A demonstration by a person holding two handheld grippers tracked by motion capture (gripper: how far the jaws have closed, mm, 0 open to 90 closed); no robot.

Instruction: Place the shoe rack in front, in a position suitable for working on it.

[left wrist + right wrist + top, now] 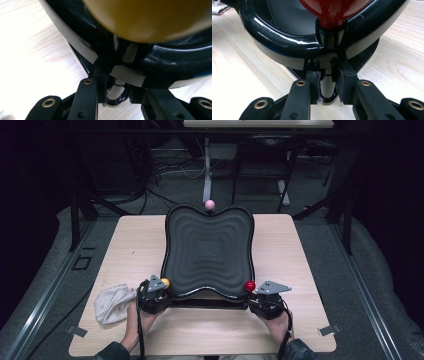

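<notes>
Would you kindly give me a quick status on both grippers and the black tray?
Left gripper shut on yellow-knob post; right gripper shut on red-knob post. Tray on table, near corners held. Cloth beside left hand, clear of tray.

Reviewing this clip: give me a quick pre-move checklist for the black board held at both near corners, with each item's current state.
1. Left gripper shut on the yellow-knobbed post: ok.
2. Right gripper shut on the red-knobbed post: ok.
3. Black board lying fully within the table: ok.
4. Pink knob in place at the far edge: ok.
5. White cloth clear of the board: ok, it lies left of the left gripper.
6. Board's underside free of the table: cannot tell.
</notes>
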